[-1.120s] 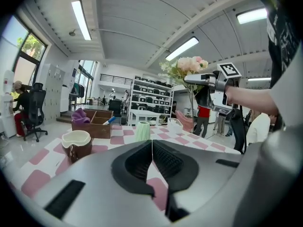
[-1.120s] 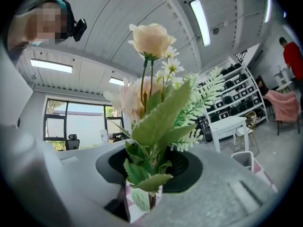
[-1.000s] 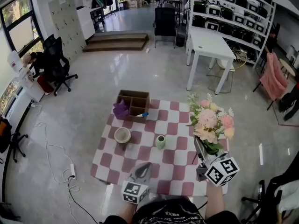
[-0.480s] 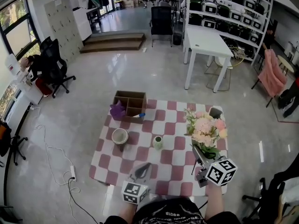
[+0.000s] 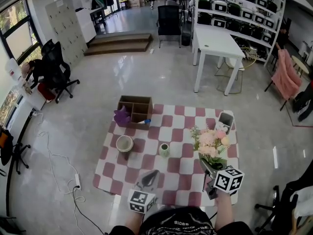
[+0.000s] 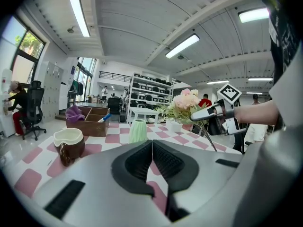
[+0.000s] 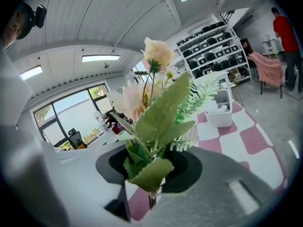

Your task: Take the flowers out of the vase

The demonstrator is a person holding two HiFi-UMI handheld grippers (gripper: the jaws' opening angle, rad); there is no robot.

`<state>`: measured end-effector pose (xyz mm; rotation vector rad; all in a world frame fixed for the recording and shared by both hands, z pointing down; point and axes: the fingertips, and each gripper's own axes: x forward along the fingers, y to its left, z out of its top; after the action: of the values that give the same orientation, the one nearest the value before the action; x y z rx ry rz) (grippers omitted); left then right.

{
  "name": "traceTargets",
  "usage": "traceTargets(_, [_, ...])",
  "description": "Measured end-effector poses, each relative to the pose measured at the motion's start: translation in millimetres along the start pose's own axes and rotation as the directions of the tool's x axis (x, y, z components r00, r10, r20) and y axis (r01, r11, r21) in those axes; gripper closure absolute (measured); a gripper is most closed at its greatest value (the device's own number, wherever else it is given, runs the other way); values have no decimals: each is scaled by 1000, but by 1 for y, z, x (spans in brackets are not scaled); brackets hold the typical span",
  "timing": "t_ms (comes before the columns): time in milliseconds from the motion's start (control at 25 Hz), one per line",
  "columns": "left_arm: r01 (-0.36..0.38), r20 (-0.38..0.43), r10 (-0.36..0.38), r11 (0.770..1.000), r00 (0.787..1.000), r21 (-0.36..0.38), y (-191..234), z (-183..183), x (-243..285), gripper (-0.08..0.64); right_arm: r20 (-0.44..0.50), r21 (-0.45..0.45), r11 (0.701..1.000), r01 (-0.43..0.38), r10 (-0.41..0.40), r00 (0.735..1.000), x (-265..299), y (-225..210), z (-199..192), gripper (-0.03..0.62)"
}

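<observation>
- Head view: the flowers [image 5: 210,143] are out of the vase [image 5: 165,149], held over the right side of the checked cloth [image 5: 182,174]; the vase stands upright at mid cloth, well apart from them
- Head view only: a cup [image 5: 125,144] stands left of the vase, a wooden box [image 5: 137,109] at the far left edge of the cloth and a white tub [image 5: 225,122] at its far right corner, just beyond the blooms
- Right gripper [image 5: 206,165] view: the grip is seen close here, where the head view has leaves over it. The jaws of the right gripper [image 7: 151,178] pinch the lower stems, with leaves and blooms [image 7: 156,103] rising ahead and the tub [image 7: 220,112] behind
- Left gripper [image 5: 152,173] view: the jaws of the left gripper [image 6: 152,148] are pressed together with nothing between them
- This view alone shows the bunch [image 6: 184,100] from the side, with bare stems slanting down below the right gripper; whether they touch the cloth cannot be told
- The vase [image 6: 138,130] shows here with an empty mouth, the cup [image 6: 68,143] near left
- Against one second ago: the flowers sit lower and nearer the cloth; the tub, then covered by blooms, is now exposed
- The left gripper, vase, cup and box are unchanged
</observation>
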<state>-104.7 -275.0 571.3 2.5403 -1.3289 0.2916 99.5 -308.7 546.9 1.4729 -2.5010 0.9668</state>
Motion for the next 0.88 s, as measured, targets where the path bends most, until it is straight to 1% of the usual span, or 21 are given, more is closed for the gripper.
traceTargets(200, [-5,-14,5,1000,1000,0,1,-7,5,548,-54,44,999,13,-10,998,7,-17,-20,457])
traceTargets(480, [5,-29,-5,1000,1000,-2,-2,-6,16,548,-130,101,995,22,-9,991,18,-38,-46,457])
traceTargets(640, [5,-31,-5,1000,1000,-5,-7,0,20,548,-163,111,993,26,-8,987,20,-43,-53,456])
traceTargets(880, [8,-31,-9,1000,999,-8,-8,-3,28,548,-210,126,991,32,-5,978,27,-50,-68,456])
